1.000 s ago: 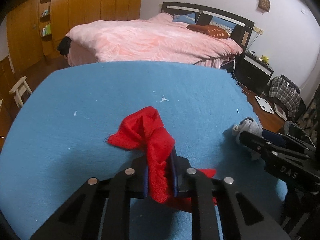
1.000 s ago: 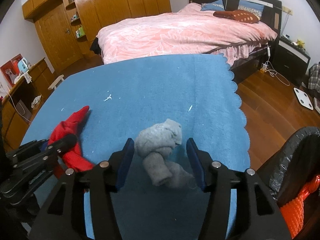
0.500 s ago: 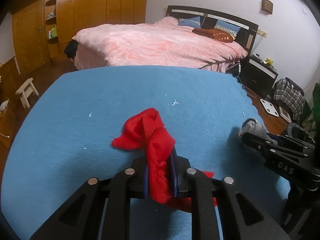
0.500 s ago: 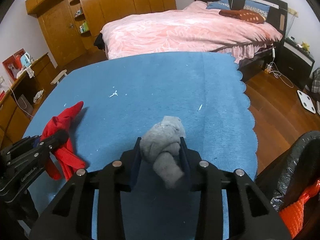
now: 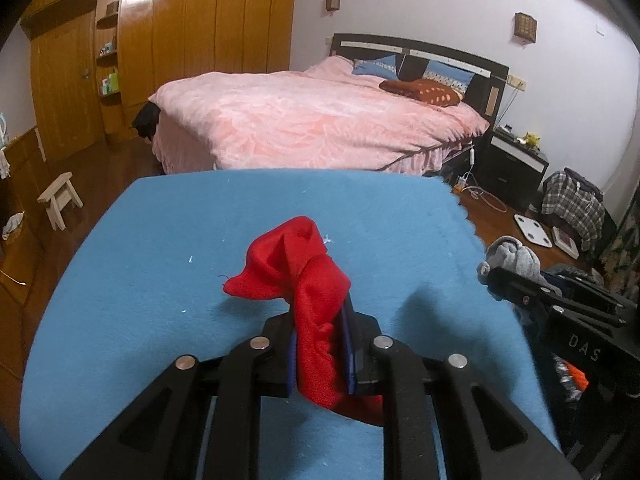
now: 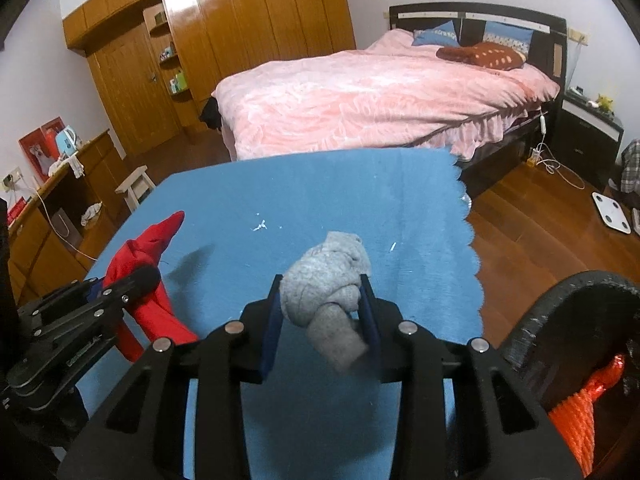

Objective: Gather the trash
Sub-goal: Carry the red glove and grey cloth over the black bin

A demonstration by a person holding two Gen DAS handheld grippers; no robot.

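Red cloth [image 5: 316,312] pinched in left tool [image 5: 320,350]; grey sock [image 6: 328,284] in right tool [image 6: 322,316].

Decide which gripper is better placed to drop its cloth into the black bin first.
Right, probably. The right gripper holds the grey cloth beside the black bin; the left gripper, with the red cloth, is farther away.

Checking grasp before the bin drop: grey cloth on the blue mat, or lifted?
Lifted. The grey cloth is bunched between the right gripper pads, hanging clear above the blue mat.
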